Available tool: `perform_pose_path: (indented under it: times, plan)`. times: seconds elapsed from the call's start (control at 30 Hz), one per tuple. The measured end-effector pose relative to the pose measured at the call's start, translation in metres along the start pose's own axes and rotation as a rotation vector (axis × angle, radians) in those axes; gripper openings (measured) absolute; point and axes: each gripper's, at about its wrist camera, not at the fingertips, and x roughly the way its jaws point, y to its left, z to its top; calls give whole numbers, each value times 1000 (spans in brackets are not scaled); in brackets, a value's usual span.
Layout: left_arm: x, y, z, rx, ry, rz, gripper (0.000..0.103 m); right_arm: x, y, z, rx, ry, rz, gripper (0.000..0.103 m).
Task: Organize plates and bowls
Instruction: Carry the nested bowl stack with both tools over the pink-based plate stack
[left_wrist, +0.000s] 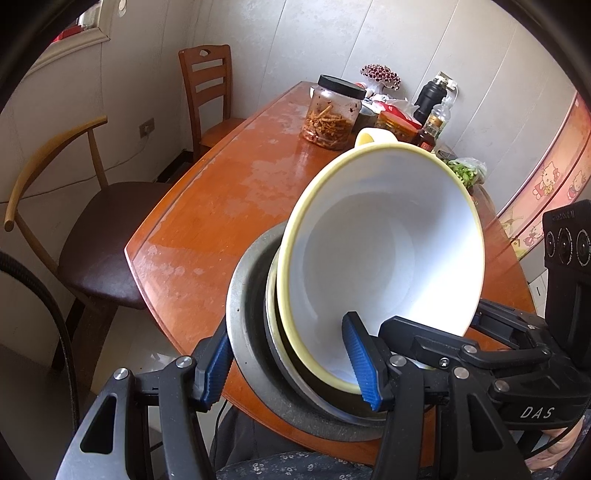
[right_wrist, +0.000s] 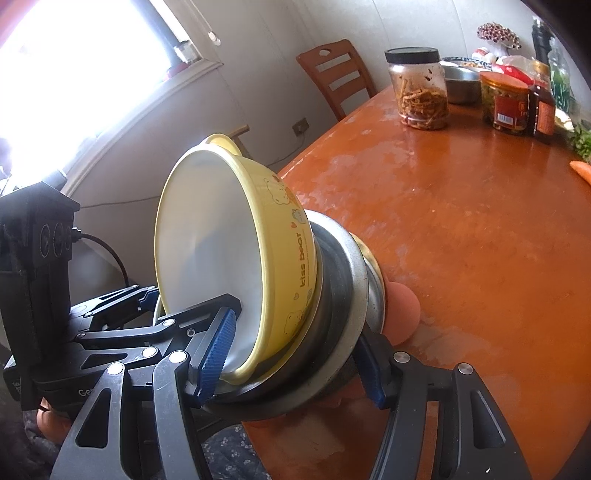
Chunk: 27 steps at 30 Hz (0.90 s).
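The left gripper (left_wrist: 291, 363) and the right gripper (right_wrist: 299, 360) each clamp the same nested stack from opposite sides. On each gripper, one of the blue-padded fingers (left_wrist: 360, 360) lies inside the top bowl and the other presses against the outer rim of the stack.

**Stack composition.** The top item is a yellow bowl (right_wrist: 236, 258) with a white interior and "kiss bear" printing on its wall. It sits inside a metal bowl (right_wrist: 340, 295) with a wide grey rim. At least one further metal rim shows beneath; the exact count cannot be determined.

**Position.** The stack is held tilted steeply, its opening facing the person, above the near edge of the tabletop (left_wrist: 221, 192). Whether its base touches the tabletop cannot be determined. A round orange-pink item (right_wrist: 402, 314) lies on the tabletop just beyond the stack.

**Surroundings.** A black-lidded jar (left_wrist: 332, 110) of dried strips, bottles and other jars stand at the far end of the tabletop, well apart from the stack.

**Step in hand.** Judged from the shared grip, the assembled stack is being carried or set down as one unit.

**Next move.** Level the stack with both grippers moving together, lower it onto bare tabletop clear of the orange-pink item, then release both grips. Uneven motion risks the yellow bowl sliding out.
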Motion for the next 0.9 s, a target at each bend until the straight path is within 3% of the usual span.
perform_pose_path:
  times: [0.9]
  plan:
    - [2, 3, -7, -17, -21, -10, 57, 3, -3, -5, 9, 14, -10, 67]
